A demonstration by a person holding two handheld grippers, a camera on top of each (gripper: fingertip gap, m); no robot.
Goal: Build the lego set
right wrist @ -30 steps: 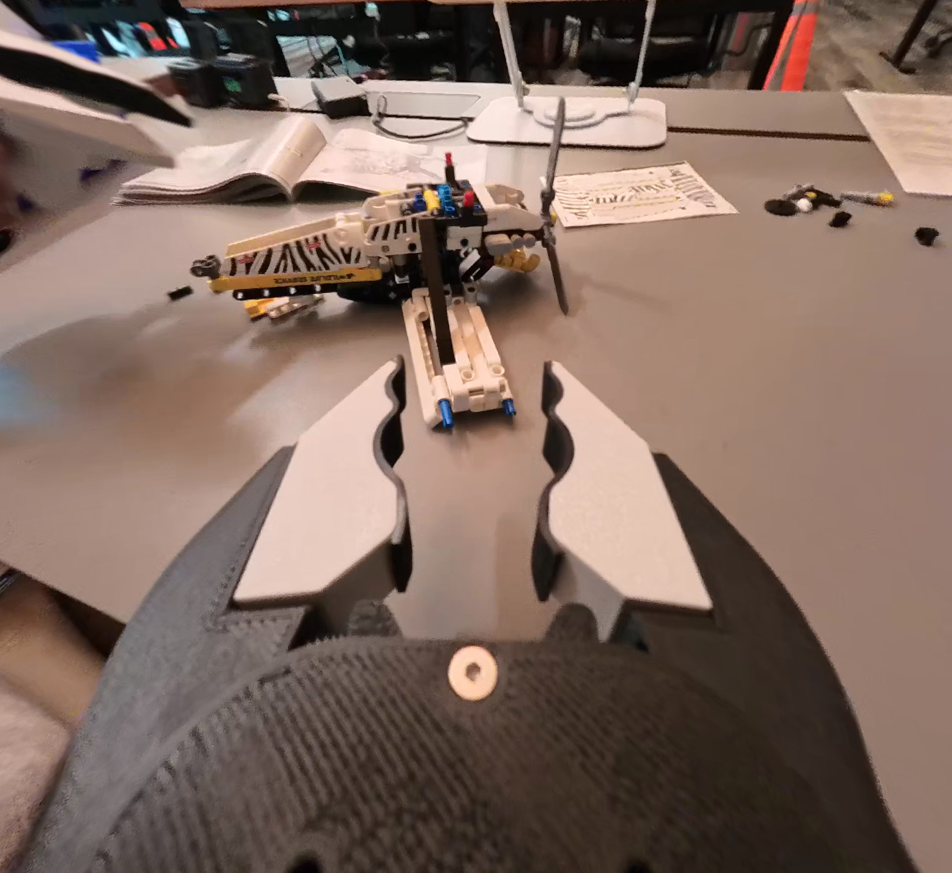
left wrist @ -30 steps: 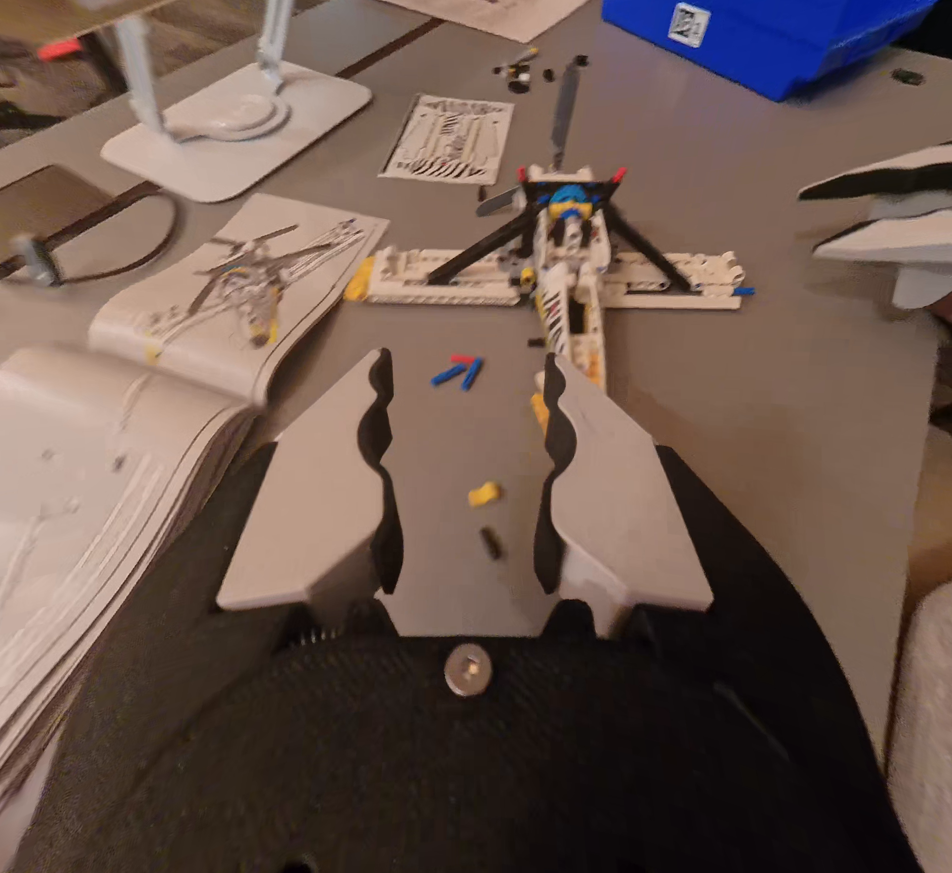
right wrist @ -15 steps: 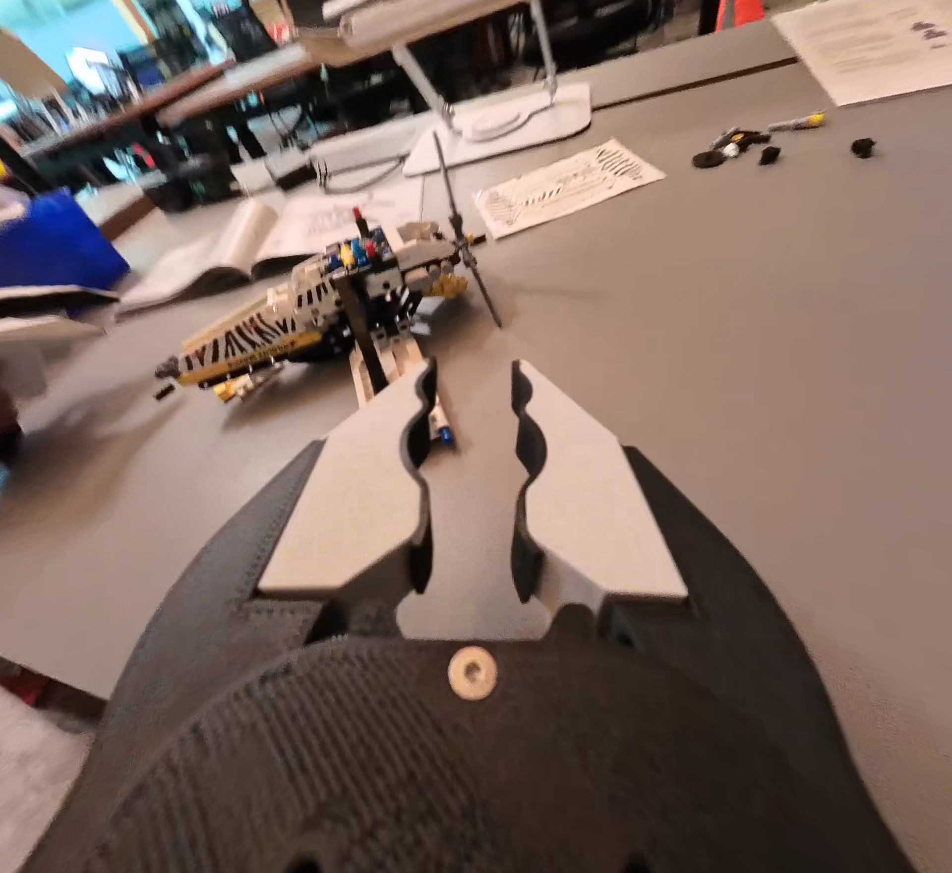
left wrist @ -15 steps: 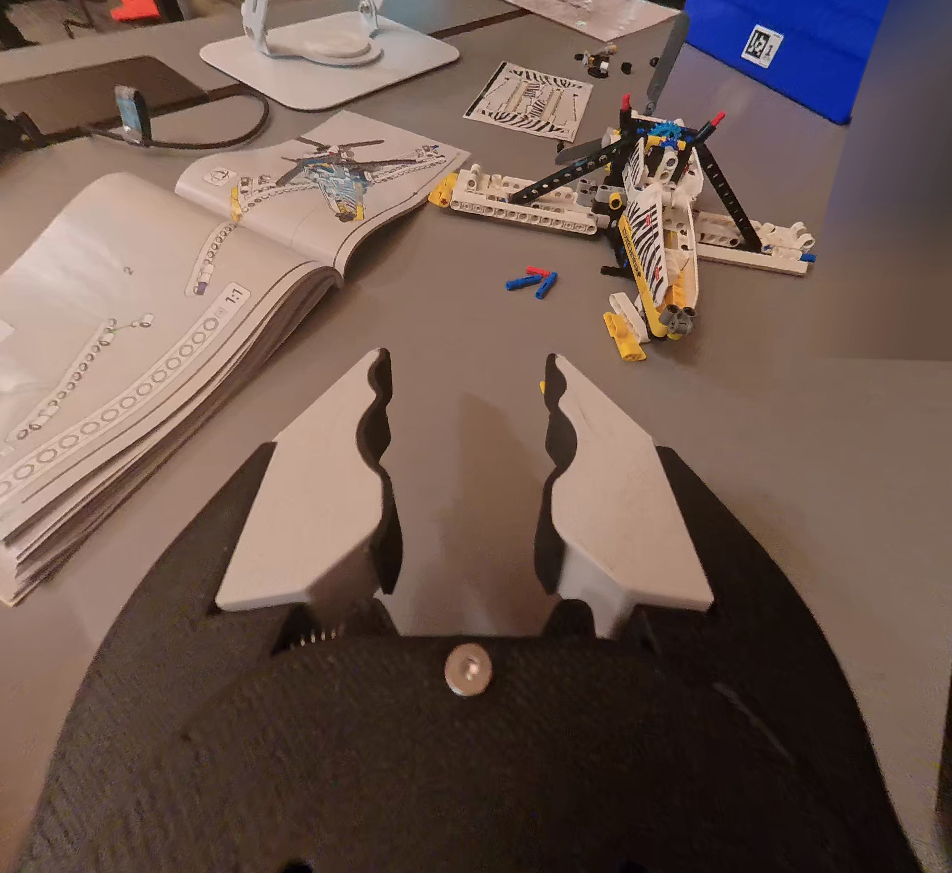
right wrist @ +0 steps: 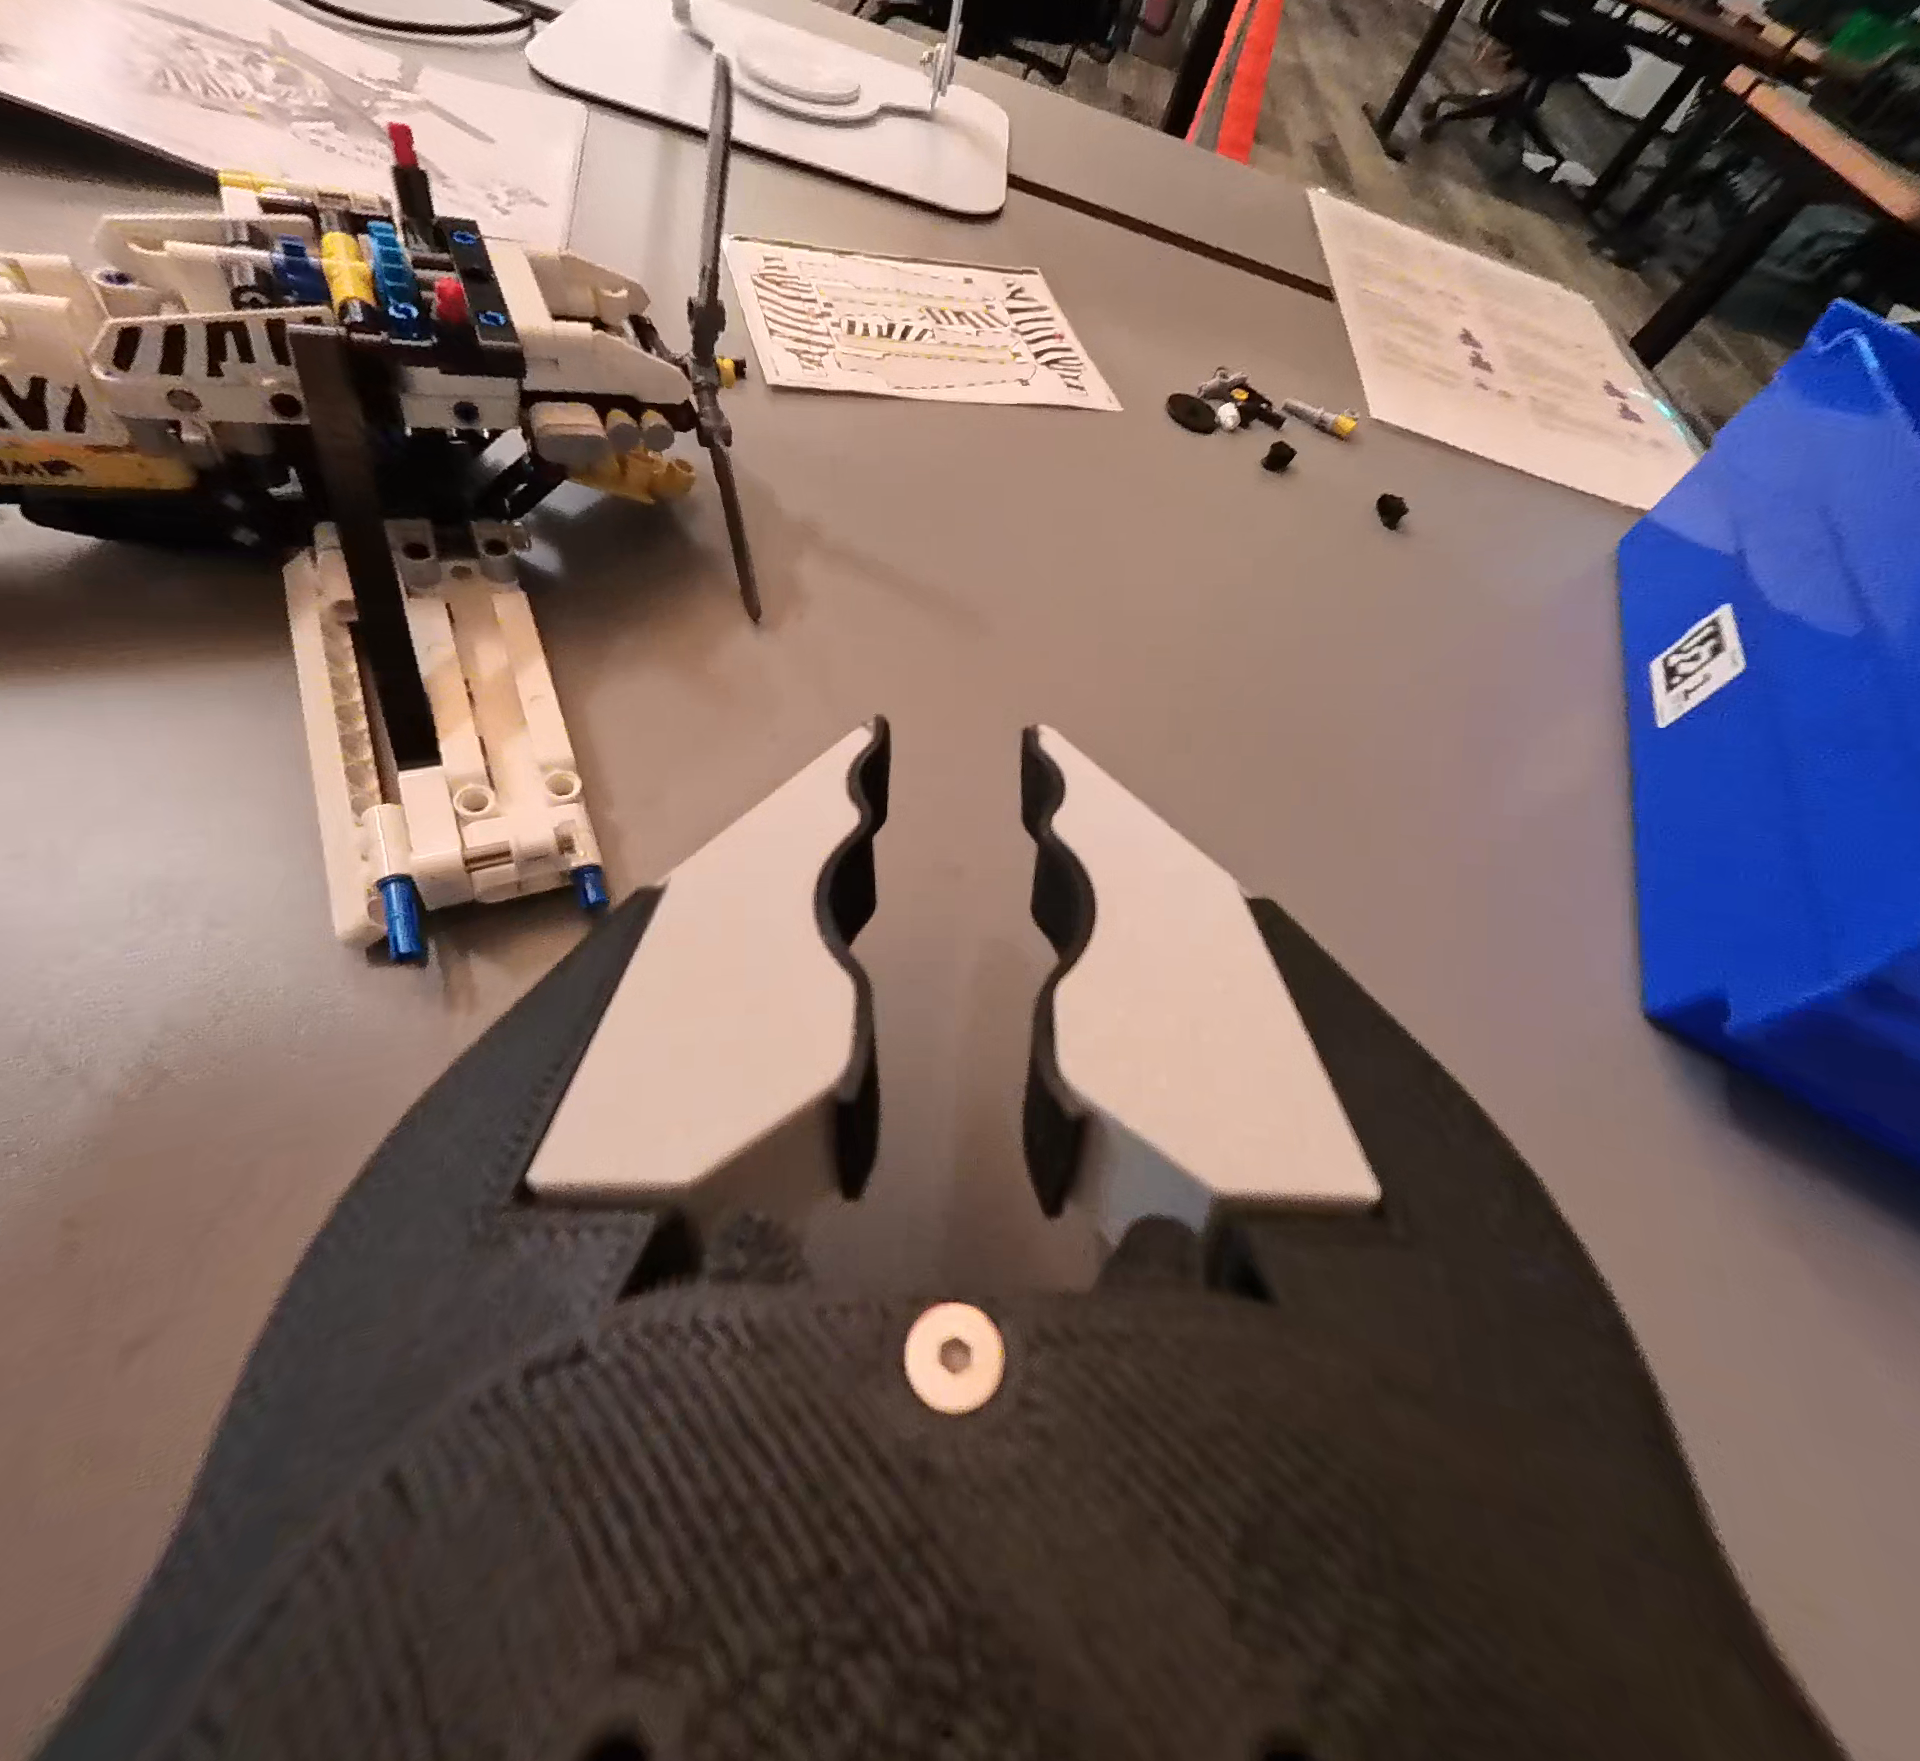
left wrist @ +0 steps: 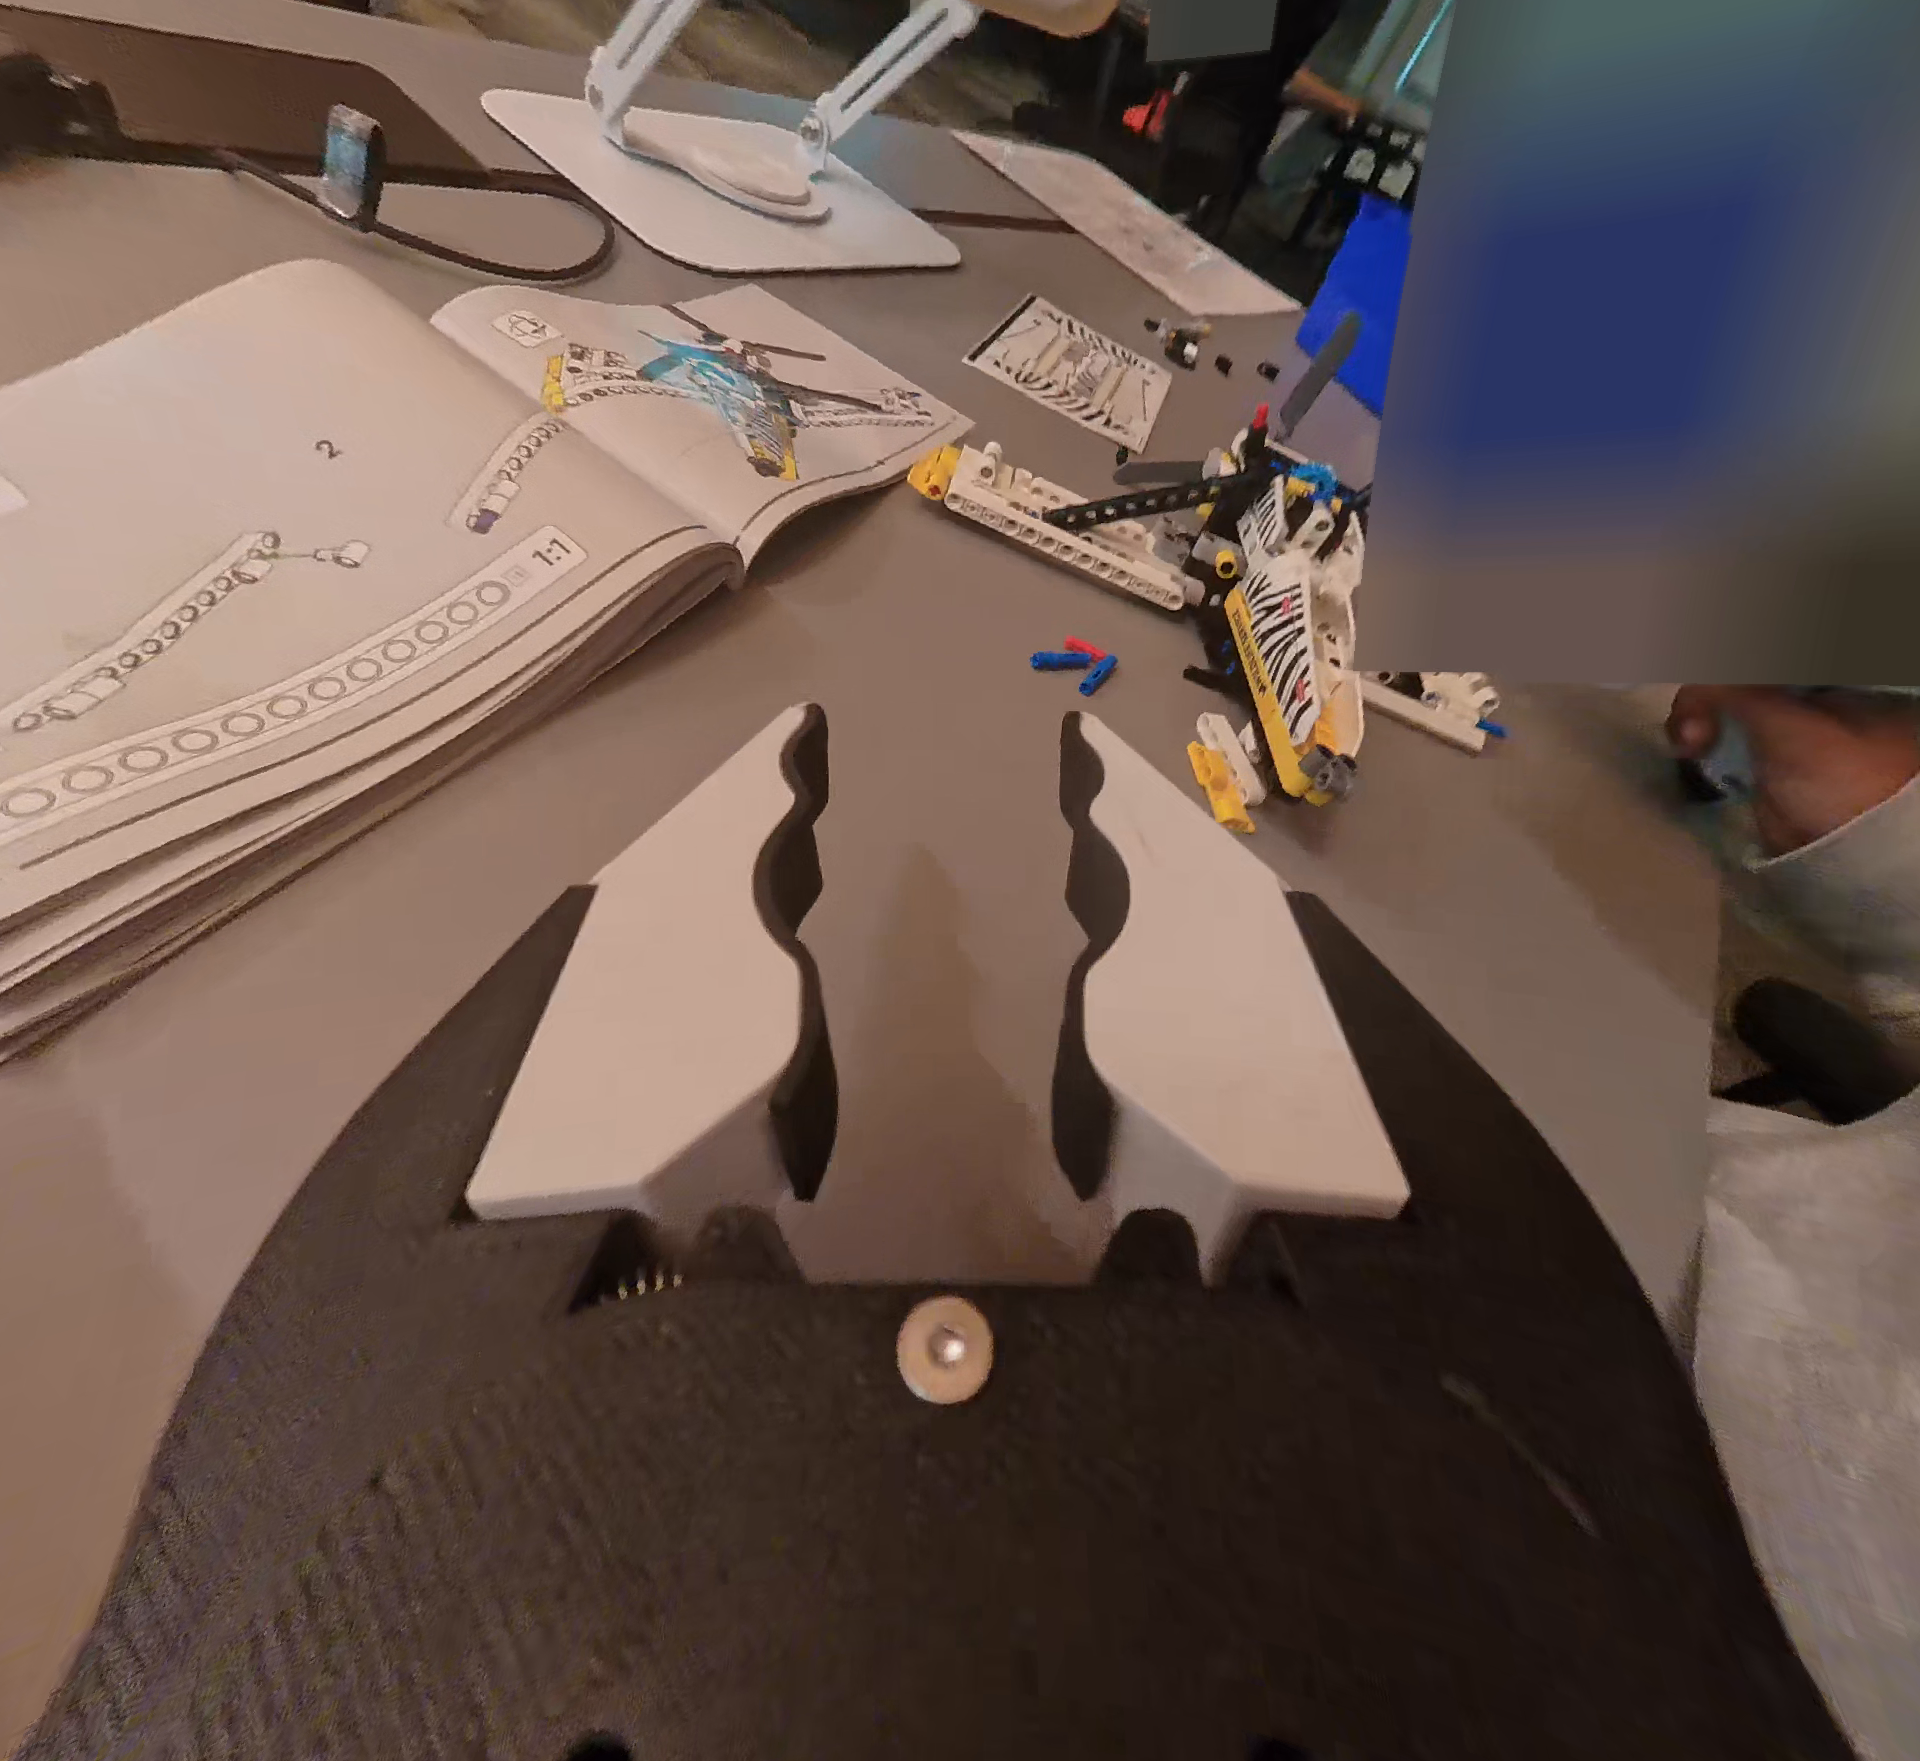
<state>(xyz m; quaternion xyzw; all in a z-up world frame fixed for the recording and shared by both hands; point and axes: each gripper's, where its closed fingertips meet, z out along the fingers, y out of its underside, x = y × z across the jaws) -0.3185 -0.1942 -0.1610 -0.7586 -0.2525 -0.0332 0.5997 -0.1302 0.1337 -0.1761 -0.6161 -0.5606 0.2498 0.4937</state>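
Left wrist view alone: open instruction booklet (left wrist: pixel 343 568).

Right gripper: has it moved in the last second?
Yes. The right gripper pointed at the wing of the lego plane; now the wing sits left of its fingers and the blue bin shows on the right, so it swung rightward. Jaws are narrower but open.

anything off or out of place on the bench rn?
Nothing damaged or spilled. The half-built helicopter model sits flat on the table. Loose bits lie scattered: blue and red pins beside it, small black parts near the sticker sheet. Both grippers are open and empty.
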